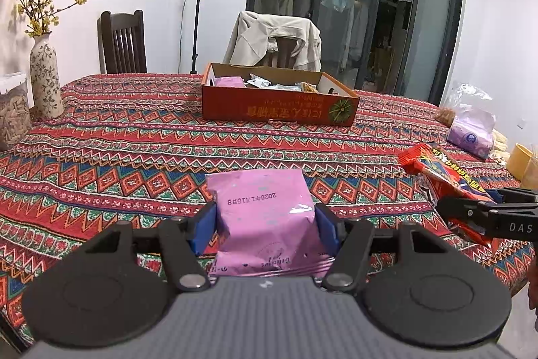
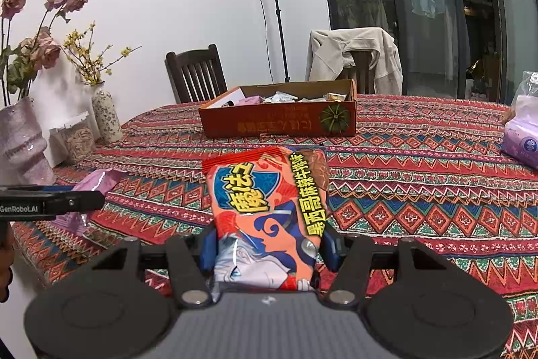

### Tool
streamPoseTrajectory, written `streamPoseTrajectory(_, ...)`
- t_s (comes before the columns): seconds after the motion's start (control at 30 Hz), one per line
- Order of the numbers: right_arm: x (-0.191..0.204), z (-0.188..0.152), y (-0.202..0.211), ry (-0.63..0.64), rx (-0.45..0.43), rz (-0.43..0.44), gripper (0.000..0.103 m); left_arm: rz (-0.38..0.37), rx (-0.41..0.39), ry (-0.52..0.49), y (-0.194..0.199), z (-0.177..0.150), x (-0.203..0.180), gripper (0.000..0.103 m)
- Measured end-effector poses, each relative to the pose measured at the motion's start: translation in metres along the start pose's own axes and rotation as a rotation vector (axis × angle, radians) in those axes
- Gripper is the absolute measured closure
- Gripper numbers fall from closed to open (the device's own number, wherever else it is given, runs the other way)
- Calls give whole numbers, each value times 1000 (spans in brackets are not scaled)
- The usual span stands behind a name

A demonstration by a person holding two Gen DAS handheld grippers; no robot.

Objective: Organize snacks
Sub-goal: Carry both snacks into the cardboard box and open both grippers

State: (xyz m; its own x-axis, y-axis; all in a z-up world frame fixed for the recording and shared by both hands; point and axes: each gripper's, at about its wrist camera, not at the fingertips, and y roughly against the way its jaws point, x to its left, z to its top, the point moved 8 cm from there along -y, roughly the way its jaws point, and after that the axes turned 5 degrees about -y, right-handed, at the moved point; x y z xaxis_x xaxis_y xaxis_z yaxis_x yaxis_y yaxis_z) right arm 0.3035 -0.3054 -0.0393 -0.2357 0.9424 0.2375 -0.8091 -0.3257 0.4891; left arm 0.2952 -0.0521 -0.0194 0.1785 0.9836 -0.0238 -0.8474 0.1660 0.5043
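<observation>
Nearest the left camera, the left claw [image 1: 265, 226] is clamped on a pink snack packet [image 1: 265, 217], its blue pads [image 1: 203, 232] pressing both sides so the packet is held up off the tabletop [image 1: 117, 157]. Over on the right side of that view, the right claw [image 1: 470, 207] shows from the side with an orange-red packet sticking out of it.

From the right camera, the right claw [image 2: 267, 253] grips that orange-red snack bag [image 2: 269, 217] by its lower half, pads tight against its edges, the bag standing up above the patterned cloth. The left claw [image 2: 67, 201] pokes in from the left edge there with the pink packet [image 2: 97, 180] showing behind it.

Further back, roughly in the middle of the tabletop, sits an open cardboard box [image 1: 279, 110] with red printed sides. Several snacks already lie inside it, one pink packet at its left end and some silvery wrappers beside it. Both held packets are well short of the box.

Off to the left stand a flowered vase [image 1: 45, 79] with yellow sprigs and a clear jar [image 1: 11, 113]. A purple tissue pack [image 1: 470, 133] lies at the right. Two chairs stand behind, one draped with a pale jacket [image 1: 272, 39].
</observation>
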Motion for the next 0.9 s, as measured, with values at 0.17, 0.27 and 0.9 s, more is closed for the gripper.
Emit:
streamPoseTrajectory(0.17, 2, 14, 4, 19, -19, 12, 45, -14, -53, -39, -1, 29, 2, 40)
streamPoseTrajectory(0.27, 6, 40, 2, 53, -38, 37, 45, -43, -114, -71, -8, 66, 2, 40)
streamPoseTrajectory(0.9, -49, 250, -238, 97, 15, 18, 45, -163, 10, -61, -268, 223, -4, 40)
